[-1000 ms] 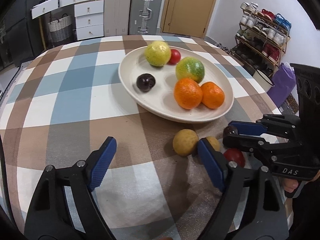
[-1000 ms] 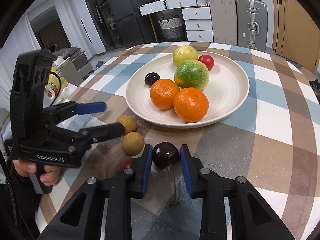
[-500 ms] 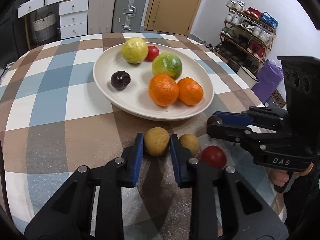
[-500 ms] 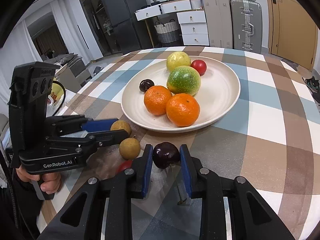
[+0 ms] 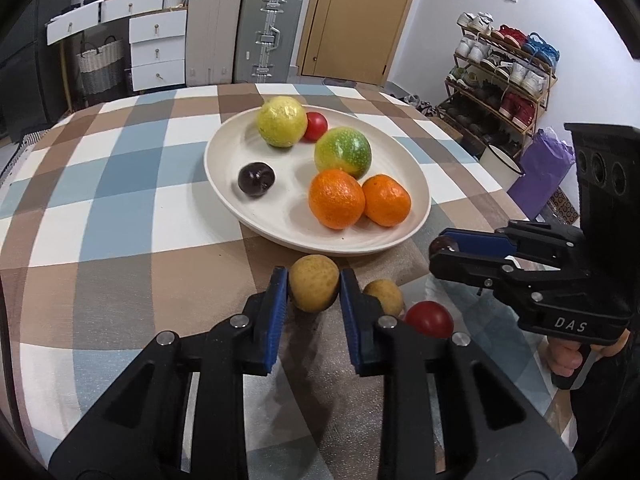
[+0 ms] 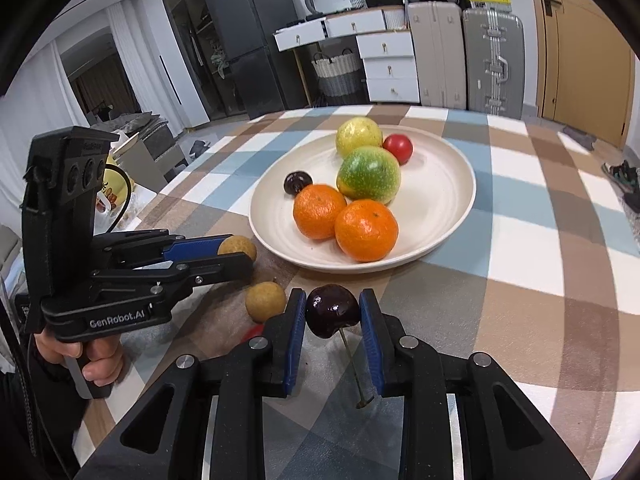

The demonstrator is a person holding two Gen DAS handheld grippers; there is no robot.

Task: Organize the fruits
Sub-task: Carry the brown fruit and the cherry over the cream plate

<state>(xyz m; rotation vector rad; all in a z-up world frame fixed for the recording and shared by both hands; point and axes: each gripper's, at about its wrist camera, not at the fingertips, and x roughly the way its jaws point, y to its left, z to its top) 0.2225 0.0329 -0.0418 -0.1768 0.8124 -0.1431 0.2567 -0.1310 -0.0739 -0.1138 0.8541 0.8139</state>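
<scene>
Clamped between the left gripper [image 5: 313,294] pads: a tan longan [image 5: 314,288]. Right gripper [image 6: 332,318], likewise closed on a dark cherry [image 6: 332,311], stem hanging. Loose beside them: a second longan [image 5: 383,296] and a red fruit [image 5: 429,319], liable to be knocked. Beyond, the plate [image 5: 412,184] is crowded; free room is judged at its left.

two close wrist views look down along their fingers from opposite sides, sharing the fruit plate [image 5: 416,228] [image 6: 460,216].
</scene>
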